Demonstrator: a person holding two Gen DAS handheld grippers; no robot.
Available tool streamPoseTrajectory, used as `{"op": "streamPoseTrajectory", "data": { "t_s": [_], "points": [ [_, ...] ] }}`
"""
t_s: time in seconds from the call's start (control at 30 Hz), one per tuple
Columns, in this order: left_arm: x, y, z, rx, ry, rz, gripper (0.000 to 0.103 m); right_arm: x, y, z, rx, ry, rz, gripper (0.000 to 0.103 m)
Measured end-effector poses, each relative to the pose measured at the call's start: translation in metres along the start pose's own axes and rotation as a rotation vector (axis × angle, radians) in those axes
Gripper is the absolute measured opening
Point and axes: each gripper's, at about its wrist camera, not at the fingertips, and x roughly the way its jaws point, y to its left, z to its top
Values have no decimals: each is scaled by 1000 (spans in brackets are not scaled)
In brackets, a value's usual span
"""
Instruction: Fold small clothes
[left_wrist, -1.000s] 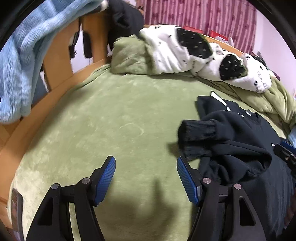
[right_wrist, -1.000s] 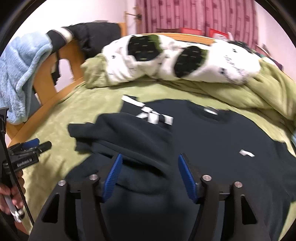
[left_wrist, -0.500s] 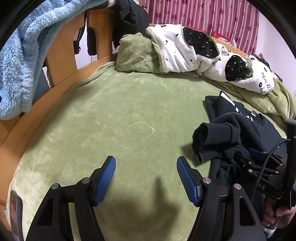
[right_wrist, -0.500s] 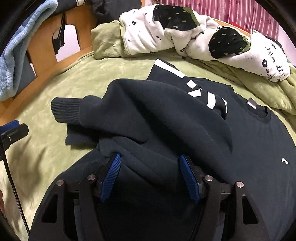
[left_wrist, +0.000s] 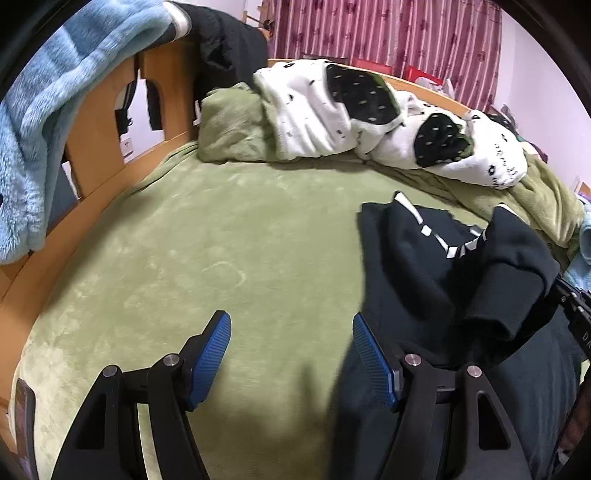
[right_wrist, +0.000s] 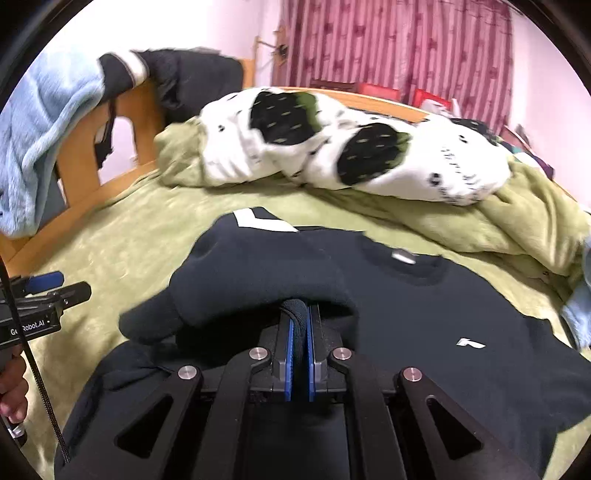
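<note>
Right gripper (right_wrist: 299, 332), open a moment ago, now pinches the sweatshirt (right_wrist: 424, 314) sleeve; fold starting. Left gripper (left_wrist: 291, 354) hovers, fingers apart.

A green plush blanket (left_wrist: 207, 236) covers the bed. Along its far side lies a bunched white quilt with black patches (left_wrist: 354, 122), resting on a rumpled green cover (right_wrist: 517, 218). A wooden bed frame (left_wrist: 96, 122) runs along the left edge, with a fluffy light blue blanket (left_wrist: 48, 103) draped over it and a dark garment (left_wrist: 229, 48) hung beside that. Dark pink patterned curtains (right_wrist: 399, 44) hang behind the bed.
</note>
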Motion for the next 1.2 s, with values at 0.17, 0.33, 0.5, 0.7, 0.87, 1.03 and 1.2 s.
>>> {"op": "streamPoseTrajectory", "data": {
  "t_s": [0.17, 0.33, 0.5, 0.7, 0.87, 1.03, 1.2],
  "points": [
    [-12, -25, 1, 38, -16, -19, 67, -25, -49, -6, 53, -19, -53, 5],
    [-20, -55, 1, 68, -26, -48, 78, -41, -96, -18, 124, -12, -69, 5],
    [-19, -85, -4, 118, -23, -52, 79, -44, -140, -36, 198, 19, -70, 5],
    [-8, -115, -13, 184, -2, -55, 79, -33, -180, -69, 239, 113, -63, 10],
    [5, -132, -21, 230, 16, -36, 79, -22, -198, -93, 182, 219, -85, 33],
    [15, -135, -25, 246, 31, -13, 79, -37, -208, -97, 130, 214, -97, 51],
    [18, -131, -25, 235, 43, -15, 79, -47, -215, -98, 188, 212, 33, 56]
  ]
}}
